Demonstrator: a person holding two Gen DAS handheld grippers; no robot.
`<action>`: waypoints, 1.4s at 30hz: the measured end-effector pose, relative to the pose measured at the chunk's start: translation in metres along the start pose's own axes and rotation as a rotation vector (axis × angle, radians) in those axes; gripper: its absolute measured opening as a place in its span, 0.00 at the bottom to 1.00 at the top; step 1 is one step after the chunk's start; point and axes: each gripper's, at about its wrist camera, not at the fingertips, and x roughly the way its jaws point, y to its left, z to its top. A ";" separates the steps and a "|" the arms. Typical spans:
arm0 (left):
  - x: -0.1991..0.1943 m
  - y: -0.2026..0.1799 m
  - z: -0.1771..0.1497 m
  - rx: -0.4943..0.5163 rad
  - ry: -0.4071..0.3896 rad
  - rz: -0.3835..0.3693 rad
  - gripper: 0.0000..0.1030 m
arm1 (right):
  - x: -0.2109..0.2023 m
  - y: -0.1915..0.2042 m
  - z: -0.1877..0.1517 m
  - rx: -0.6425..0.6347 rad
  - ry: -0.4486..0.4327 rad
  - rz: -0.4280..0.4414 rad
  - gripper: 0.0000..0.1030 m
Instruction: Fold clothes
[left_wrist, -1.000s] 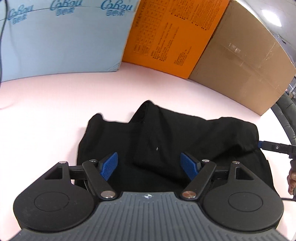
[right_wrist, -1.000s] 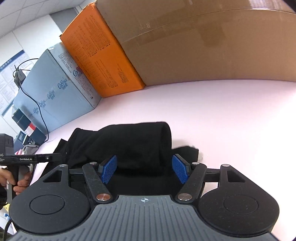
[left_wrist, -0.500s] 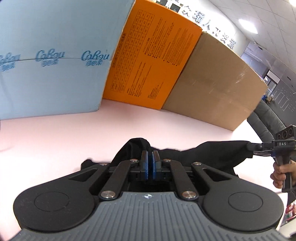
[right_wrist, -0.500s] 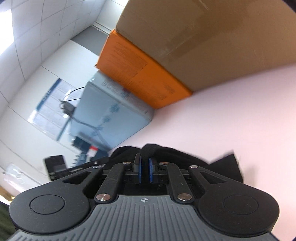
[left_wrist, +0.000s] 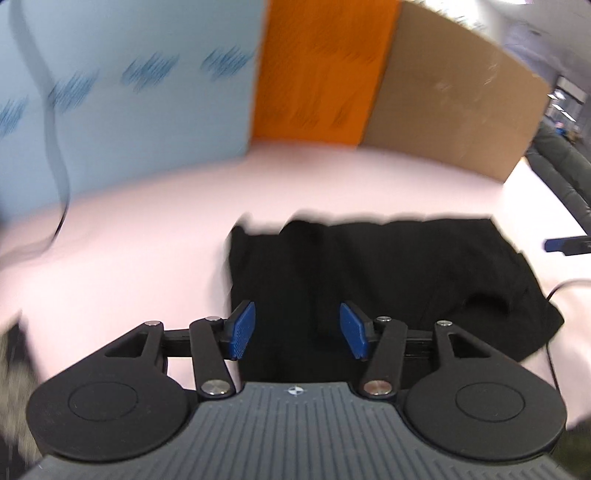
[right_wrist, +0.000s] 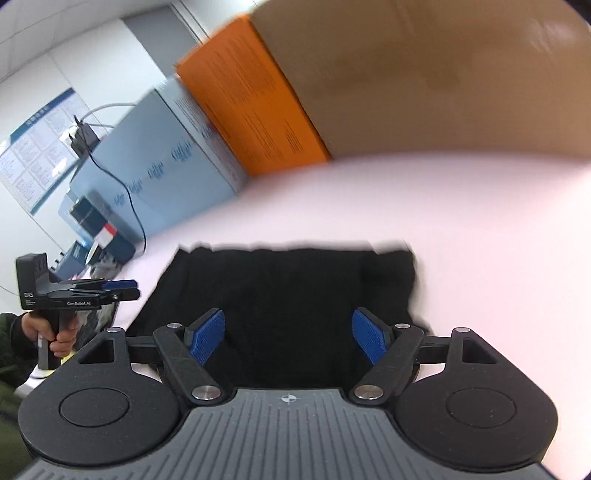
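Lying flat on a pale pink table (left_wrist: 155, 229), a black garment (left_wrist: 388, 280) is folded into a rough rectangle with a nearly straight far edge, though motion blur softens its outline in both views. From the left wrist view, the left gripper (left_wrist: 298, 335) hovers over the near left part of the cloth with its two blue pads (left_wrist: 242, 329) spread wide apart and nothing between them but the fabric below; whether they touch it cannot be told. At the far right edge of that view, the blue tip of the right gripper (left_wrist: 554, 244) pokes in beside the garment's right side. From the right wrist view, the right gripper (right_wrist: 288, 336) sits over the near edge of the same garment (right_wrist: 288, 288), its blue pads likewise spread wide and gripping nothing. To the left in that view, the left gripper (right_wrist: 122, 285) is held in the person's left hand (right_wrist: 51, 328) just beyond the cloth's left edge. Along the back of the table stand three boxes side by side: a light blue box (left_wrist: 129, 92), an orange box (left_wrist: 317, 74) and a brown cardboard box (left_wrist: 450, 99). A thin dark cable (left_wrist: 55, 147) hangs in front of the blue box.
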 end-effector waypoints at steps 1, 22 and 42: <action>0.008 -0.008 0.007 0.012 -0.032 -0.003 0.47 | 0.014 0.005 0.003 -0.019 -0.015 -0.013 0.72; 0.048 -0.016 0.011 0.098 -0.051 0.180 0.78 | 0.072 0.033 -0.022 -0.057 -0.017 -0.080 0.91; -0.016 0.099 -0.068 -0.600 -0.012 0.003 0.92 | -0.062 -0.108 -0.092 0.601 -0.102 0.066 0.99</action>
